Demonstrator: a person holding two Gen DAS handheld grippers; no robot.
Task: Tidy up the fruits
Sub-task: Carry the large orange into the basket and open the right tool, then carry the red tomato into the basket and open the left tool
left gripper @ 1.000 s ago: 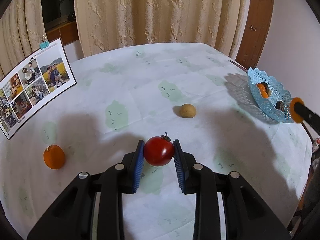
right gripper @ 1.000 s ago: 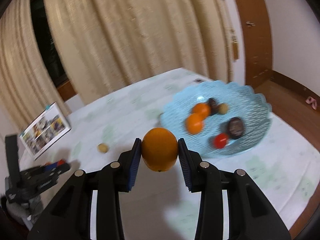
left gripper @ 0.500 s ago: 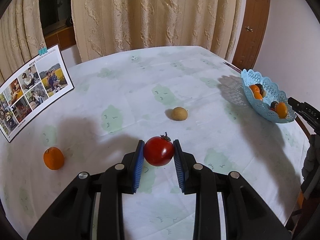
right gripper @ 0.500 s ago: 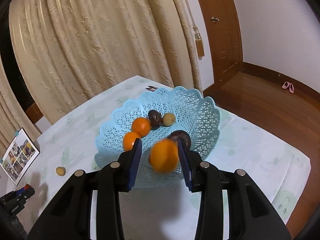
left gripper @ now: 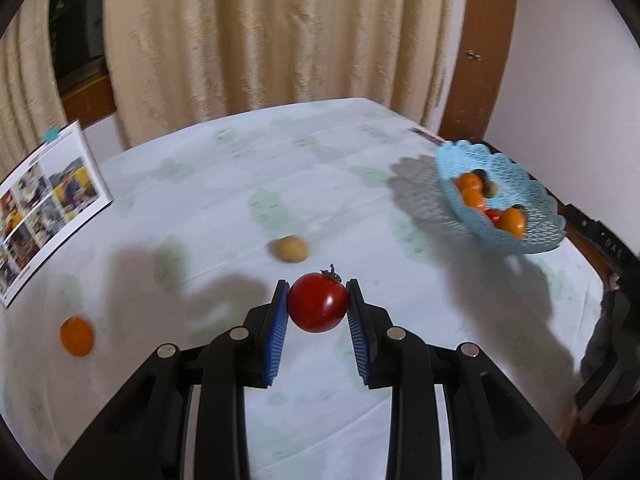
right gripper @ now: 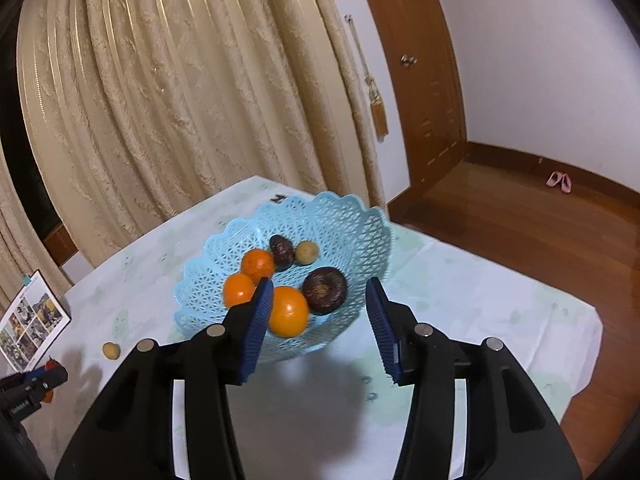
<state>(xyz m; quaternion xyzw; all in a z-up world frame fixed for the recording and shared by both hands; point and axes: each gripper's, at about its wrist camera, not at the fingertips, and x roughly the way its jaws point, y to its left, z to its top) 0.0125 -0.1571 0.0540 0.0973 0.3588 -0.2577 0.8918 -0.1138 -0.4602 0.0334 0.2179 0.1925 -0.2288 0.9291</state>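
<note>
My left gripper (left gripper: 318,306) is shut on a red tomato (left gripper: 317,302) and holds it above the table. A brown kiwi-like fruit (left gripper: 289,249) and an orange (left gripper: 76,336) lie on the tablecloth. The blue lattice basket (left gripper: 520,240) stands at the right. My right gripper (right gripper: 320,312) is open just in front of the basket (right gripper: 360,240). An orange (right gripper: 289,312) lies in the basket by the left fingertip, with two more oranges (right gripper: 258,265), two dark fruits (right gripper: 324,290) and a small brown fruit (right gripper: 306,253).
A photo sheet (left gripper: 44,196) stands propped at the table's left edge. Curtains (left gripper: 260,40) hang behind the table. The table edge drops to a wooden floor (right gripper: 520,240) on the right, by a wooden door (right gripper: 420,60).
My right gripper opened and the orange it carried now lies in the basket. My left gripper, still holding the tomato, has moved toward the basket.
</note>
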